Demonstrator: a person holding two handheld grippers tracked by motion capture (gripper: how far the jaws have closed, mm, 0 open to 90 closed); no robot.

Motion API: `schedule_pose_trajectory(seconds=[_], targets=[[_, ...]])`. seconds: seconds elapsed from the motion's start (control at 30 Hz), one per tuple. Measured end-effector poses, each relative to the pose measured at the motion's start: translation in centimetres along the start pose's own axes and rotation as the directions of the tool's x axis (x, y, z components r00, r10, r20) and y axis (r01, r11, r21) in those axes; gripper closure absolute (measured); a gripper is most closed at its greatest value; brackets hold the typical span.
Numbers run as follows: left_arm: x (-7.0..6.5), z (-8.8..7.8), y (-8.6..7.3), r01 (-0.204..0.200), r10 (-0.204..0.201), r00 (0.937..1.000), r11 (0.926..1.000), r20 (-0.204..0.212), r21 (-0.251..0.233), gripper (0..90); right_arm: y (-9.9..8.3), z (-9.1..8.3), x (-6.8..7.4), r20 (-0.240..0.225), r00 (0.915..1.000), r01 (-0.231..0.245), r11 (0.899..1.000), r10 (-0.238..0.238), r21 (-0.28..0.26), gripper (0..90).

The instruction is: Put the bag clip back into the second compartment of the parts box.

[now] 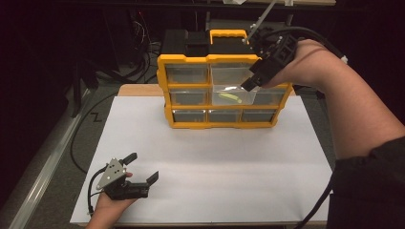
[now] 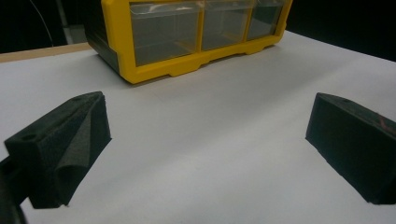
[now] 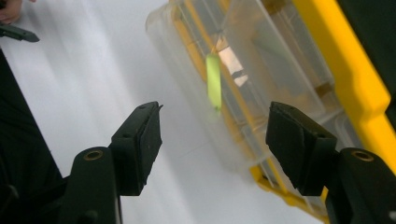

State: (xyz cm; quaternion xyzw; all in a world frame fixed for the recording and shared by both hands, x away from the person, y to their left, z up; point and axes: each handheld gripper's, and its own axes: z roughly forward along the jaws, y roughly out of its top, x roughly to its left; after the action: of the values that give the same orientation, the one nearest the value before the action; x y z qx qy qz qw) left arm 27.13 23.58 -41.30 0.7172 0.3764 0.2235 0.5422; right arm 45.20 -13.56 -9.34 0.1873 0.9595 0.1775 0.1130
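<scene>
One clear drawer (image 1: 232,94) sticks out of the yellow organizer (image 1: 165,86), green strip (image 1: 229,98) inside; right gripper (image 1: 251,82) jaws released above it, left gripper (image 1: 142,168) jaws released too.

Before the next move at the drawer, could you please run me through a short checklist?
1. Drawer pulled out of the organizer: ok.
2. Green item lying in the drawer: ok.
3. Right gripper open, nothing between its jaws: ok.
4. Right gripper clear of the drawer front: cannot tell.
5. Left gripper open, low over the white sheet, away from the organizer: ok.
</scene>
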Motion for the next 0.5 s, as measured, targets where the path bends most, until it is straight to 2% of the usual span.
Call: schedule_pose_trajectory(seconds=[0.03,0.1,0.17,0.5], targets=[[0.0,0.0,0.0,-0.001,0.001,1.0,1.0,0.0,0.0,1.1,-1.1,-0.3,0.1,0.001,0.9999,-0.014,1.0,0.014,-0.006,36.1],[0.0,0.1,0.0,-0.001,0.001,1.0,1.0,0.0,0.003,1.1,-1.3,-0.3,0.1,0.0,0.9999,-0.017,1.0,0.017,-0.005,36.1],[0.0,0.1,-0.1,-0.005,0.005,1.0,1.0,-0.002,0.008,1.1,-2.7,-0.4,0.3,-0.002,0.9998,-0.022,1.0,0.022,0.002,35.2],[0.1,0.2,-0.1,0.001,-0.001,0.9999,1.0,-0.015,0.01,1.1,-6.2,0.3,1.3,-0.015,0.9985,-0.052,0.998,0.052,0.03,31.0]])
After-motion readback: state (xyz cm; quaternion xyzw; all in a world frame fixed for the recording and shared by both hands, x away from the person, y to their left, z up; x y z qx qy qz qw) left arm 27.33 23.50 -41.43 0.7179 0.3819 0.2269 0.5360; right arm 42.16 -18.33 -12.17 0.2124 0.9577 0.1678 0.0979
